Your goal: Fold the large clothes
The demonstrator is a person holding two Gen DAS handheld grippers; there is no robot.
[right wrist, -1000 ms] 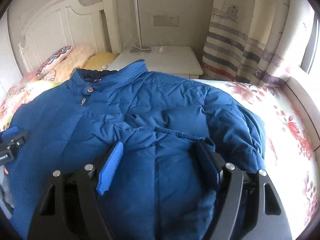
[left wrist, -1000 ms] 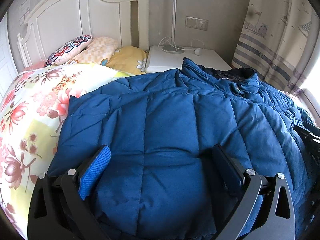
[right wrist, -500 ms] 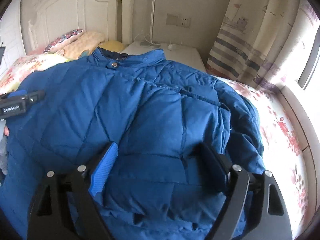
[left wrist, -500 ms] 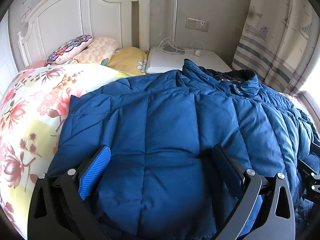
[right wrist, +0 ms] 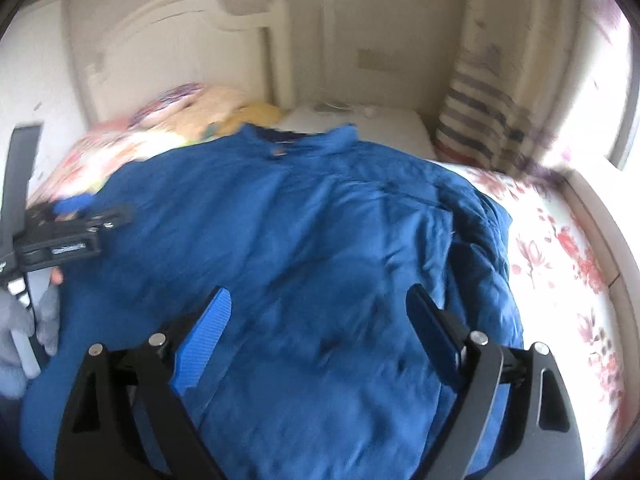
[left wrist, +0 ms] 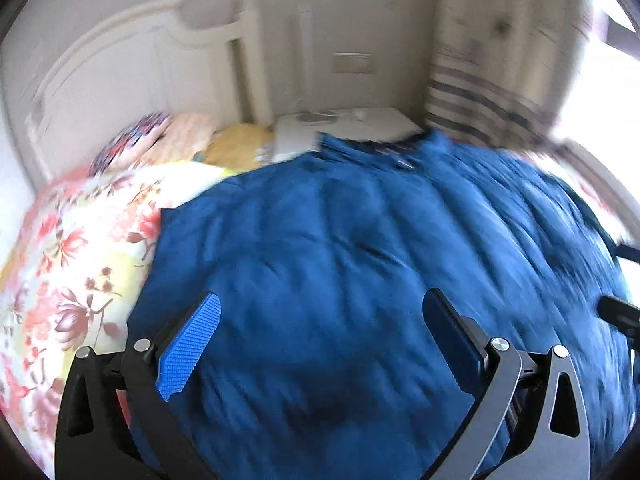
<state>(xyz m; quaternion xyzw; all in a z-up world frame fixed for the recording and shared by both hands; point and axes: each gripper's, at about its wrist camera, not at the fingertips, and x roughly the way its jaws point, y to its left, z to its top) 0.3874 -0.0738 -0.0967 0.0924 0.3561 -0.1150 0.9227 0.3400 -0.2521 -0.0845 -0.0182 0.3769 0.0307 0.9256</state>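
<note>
A large blue quilted jacket (left wrist: 360, 272) lies spread on the bed, collar toward the headboard; it also shows in the right wrist view (right wrist: 304, 248). My left gripper (left wrist: 320, 312) is open and empty above the jacket's lower left part. My right gripper (right wrist: 318, 306) is open and empty above the jacket's lower right part. The left gripper also shows at the left edge of the right wrist view (right wrist: 72, 228), held by a grey-gloved hand. Both views are blurred by motion.
A floral bedspread (left wrist: 68, 264) covers the bed, also seen right of the jacket (right wrist: 560, 264). Pillows (left wrist: 180, 144) lie by the white headboard (left wrist: 120, 76). A white nightstand (left wrist: 348, 124) and a striped curtain (right wrist: 488, 120) stand behind.
Both grippers have lifted and pulled back from the jacket, so more of the room shows. Both stay open. The jacket lies much as before.
</note>
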